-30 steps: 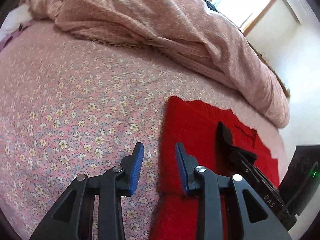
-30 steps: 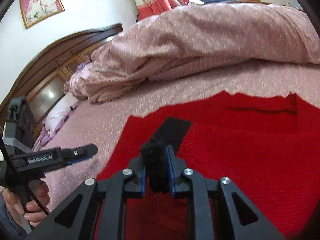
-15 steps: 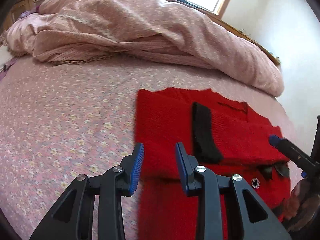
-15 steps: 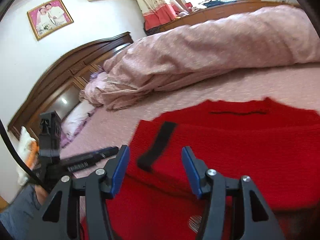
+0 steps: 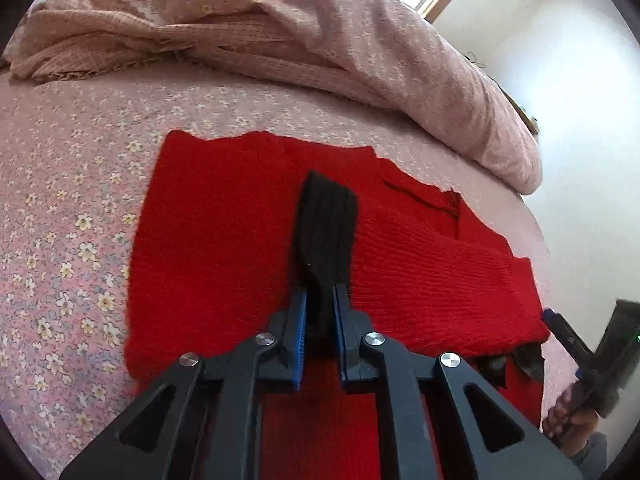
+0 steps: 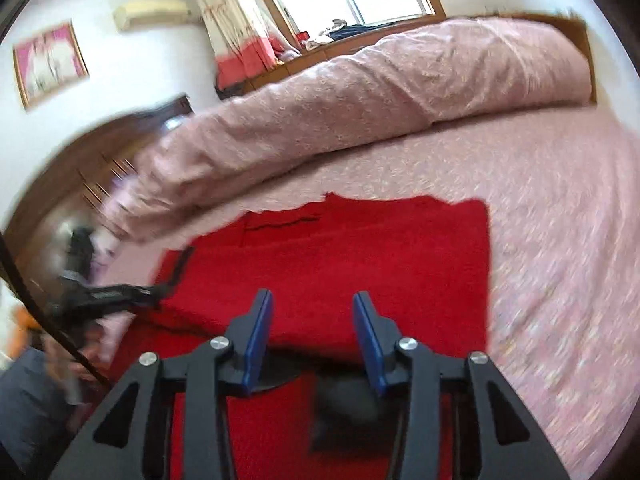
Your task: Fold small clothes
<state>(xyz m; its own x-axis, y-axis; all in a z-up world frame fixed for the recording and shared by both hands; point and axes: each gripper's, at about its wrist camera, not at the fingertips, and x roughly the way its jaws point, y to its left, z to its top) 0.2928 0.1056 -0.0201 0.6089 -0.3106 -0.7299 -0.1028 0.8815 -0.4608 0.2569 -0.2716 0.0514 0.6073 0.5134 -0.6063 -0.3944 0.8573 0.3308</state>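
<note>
Red sweater (image 5: pixel 224 240) flat on bed (image 5: pixel 72 184); black cuff (image 5: pixel 326 224) pinched in left gripper (image 5: pixel 320 312); right gripper (image 6: pixel 314 340) above it, closing, empty.

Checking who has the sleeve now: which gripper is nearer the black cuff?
Left. The left gripper is shut on the black cuff. The right gripper, closing on nothing, hovers over the red sweater, apart from it.

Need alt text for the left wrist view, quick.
The left tool is shut on the black cuff of a red sweater lying flat on a pink flowered bed sheet, with a rumpled pink quilt behind.
</note>
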